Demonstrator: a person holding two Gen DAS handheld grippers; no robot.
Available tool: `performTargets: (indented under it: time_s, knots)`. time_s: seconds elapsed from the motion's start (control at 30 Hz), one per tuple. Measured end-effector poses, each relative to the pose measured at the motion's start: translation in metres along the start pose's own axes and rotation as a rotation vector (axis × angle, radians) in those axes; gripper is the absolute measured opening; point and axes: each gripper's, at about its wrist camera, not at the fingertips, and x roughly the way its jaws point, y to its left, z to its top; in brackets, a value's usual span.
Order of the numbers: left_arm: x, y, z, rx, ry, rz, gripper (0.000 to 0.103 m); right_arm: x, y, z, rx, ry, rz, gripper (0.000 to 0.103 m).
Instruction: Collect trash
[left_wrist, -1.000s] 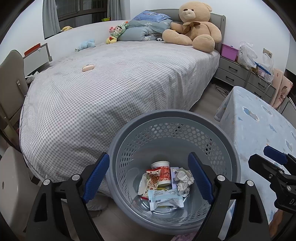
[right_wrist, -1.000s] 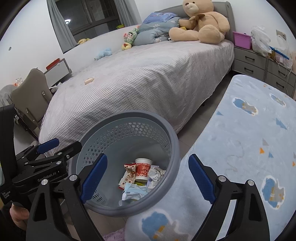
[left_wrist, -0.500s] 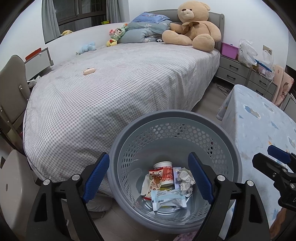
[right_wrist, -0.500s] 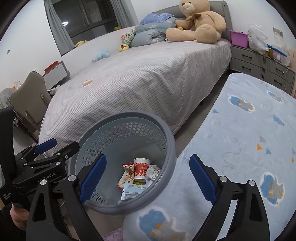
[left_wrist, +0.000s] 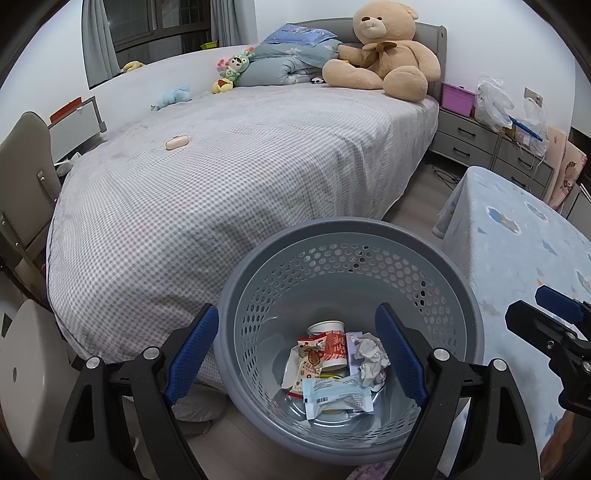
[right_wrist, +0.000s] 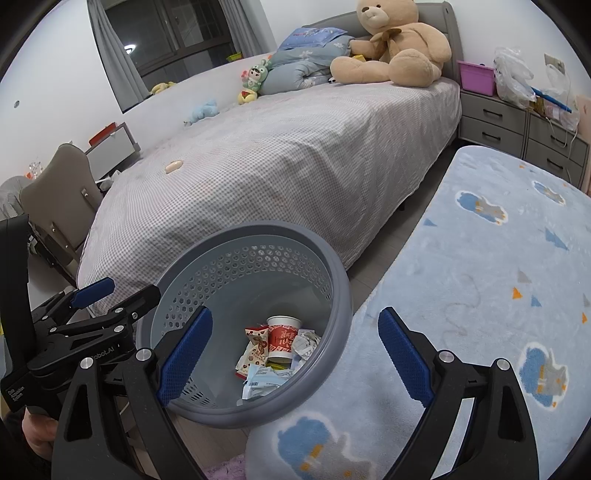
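A grey perforated trash basket (left_wrist: 458, 295) stands on the floor beside the bed; it also shows in the right wrist view (right_wrist: 332, 273). Inside lie a paper cup (left_wrist: 328, 326), snack wrappers (left_wrist: 312, 354), a crumpled paper ball (left_wrist: 369, 356) and a light blue packet (left_wrist: 336, 397). My left gripper (left_wrist: 297, 350) is open and empty, above the basket's mouth. My right gripper (right_wrist: 295, 350) is open and empty, over the basket's right rim and the table edge. Each gripper shows in the other's view.
A bed (left_wrist: 258, 155) with a grey checked cover holds a small pink object (left_wrist: 177, 142), a big teddy bear (left_wrist: 384, 55) and soft toys. A table with a light blue cloth (right_wrist: 480, 277) is on the right. Grey drawers (left_wrist: 476, 140) stand beyond. A chair (left_wrist: 22, 166) is on the left.
Both grippers have drifted slightly; the basket sits a little further right in the left wrist view. Both stay open and empty. The trash has not moved.
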Motion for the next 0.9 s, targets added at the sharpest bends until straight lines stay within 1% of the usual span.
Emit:
performTargets:
  time_s: [0.9]
  knots:
    - [-0.0002, 0.0007, 0.0001, -0.002, 0.006, -0.002, 0.083, -0.0024, -0.0010, 0.0007, -0.001, -0.005, -0.005, 0.090]
